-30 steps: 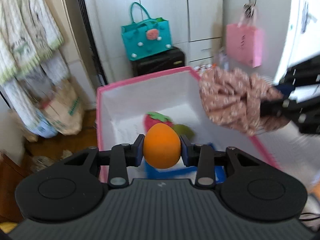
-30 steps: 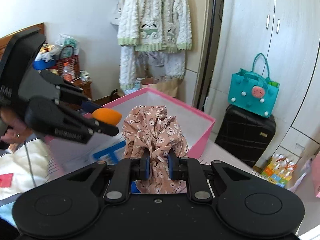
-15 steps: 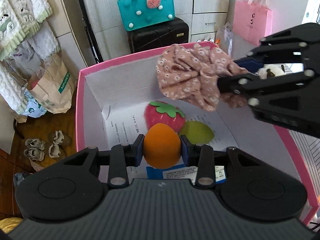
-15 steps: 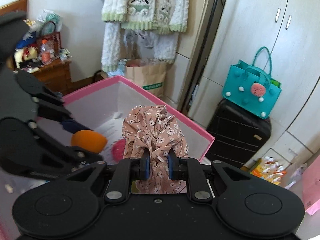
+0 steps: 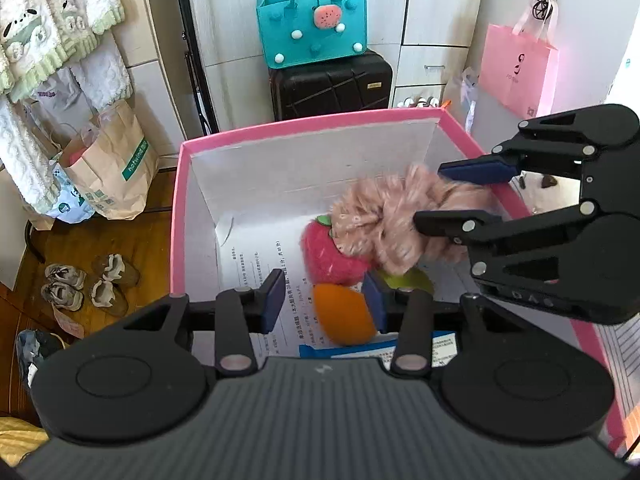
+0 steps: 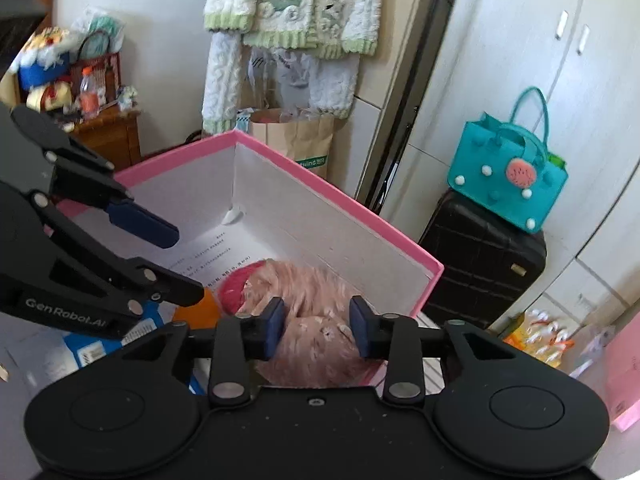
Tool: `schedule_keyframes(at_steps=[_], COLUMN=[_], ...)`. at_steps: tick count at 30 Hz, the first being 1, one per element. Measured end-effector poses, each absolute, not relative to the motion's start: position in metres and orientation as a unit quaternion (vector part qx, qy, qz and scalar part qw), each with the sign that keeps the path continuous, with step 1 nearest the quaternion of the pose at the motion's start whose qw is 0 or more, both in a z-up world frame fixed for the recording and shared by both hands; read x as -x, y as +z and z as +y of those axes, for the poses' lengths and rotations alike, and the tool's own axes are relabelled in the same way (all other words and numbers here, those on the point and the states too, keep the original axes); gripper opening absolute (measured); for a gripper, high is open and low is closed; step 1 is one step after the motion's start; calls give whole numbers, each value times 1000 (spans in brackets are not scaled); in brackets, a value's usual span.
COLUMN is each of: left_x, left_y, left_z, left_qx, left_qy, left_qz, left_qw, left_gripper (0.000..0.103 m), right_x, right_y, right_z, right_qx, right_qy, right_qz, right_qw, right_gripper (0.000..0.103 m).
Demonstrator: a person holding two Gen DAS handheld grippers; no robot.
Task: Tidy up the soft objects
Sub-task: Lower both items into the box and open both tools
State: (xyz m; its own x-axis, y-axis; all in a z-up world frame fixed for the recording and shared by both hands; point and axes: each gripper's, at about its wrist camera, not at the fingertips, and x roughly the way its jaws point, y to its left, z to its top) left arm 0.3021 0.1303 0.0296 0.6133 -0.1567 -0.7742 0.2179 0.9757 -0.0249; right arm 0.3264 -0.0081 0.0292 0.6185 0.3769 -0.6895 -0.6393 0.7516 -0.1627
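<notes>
Half a second ago both tongs were clamped on their loads above the box; now both have just been opening, and the loads are loose. The left tongs (image 5: 324,300) stand parted: the orange plush ball (image 5: 344,314) sits between the pads, against the right one and clear of the left, low over the printed sheet on the box floor. The right tongs (image 6: 316,322) are parted too, with the floral pink fabric bundle (image 6: 316,312) between the pads, blurred, no longer squeezed; whether a pad still brushes it cannot be told.

The bundle lies partly over the red strawberry plush (image 5: 332,256), inside the pink box (image 5: 178,216). The left wrist view alone shows a green plush (image 5: 412,280) tucked behind its right pad, next to the strawberry, and the pink paper bag (image 5: 516,72) hanging on the wall. The right wrist view hides the green plush and shows only a sliver of the orange ball behind the left tongs. Both views show the teal handbag (image 6: 504,184) on a black suitcase (image 6: 480,268) beyond the box.
</notes>
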Motion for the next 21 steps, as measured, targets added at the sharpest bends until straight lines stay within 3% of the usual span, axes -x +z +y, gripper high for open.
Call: schedule_keyframes(at_steps=[3,7,21], left_x=[-296,-283,-222], left_y=[35,45,88], left_z=[132,133,139], left_qx=[-29,-30,-25], left_qy=[-106,-107,-92], left_qz=[424,418,396], left_qw=[899,902,913], left_gripper=[44,59,64], right_x=[-323,-316,-231], right_y=[37,50,90], right_z=[-13,-25,-59], right_qx=[178,135,86], right_qy=[298,318,338], right_qz=[331,347,330], right_qw=[878,872,877], right_gripper=[41,41,46])
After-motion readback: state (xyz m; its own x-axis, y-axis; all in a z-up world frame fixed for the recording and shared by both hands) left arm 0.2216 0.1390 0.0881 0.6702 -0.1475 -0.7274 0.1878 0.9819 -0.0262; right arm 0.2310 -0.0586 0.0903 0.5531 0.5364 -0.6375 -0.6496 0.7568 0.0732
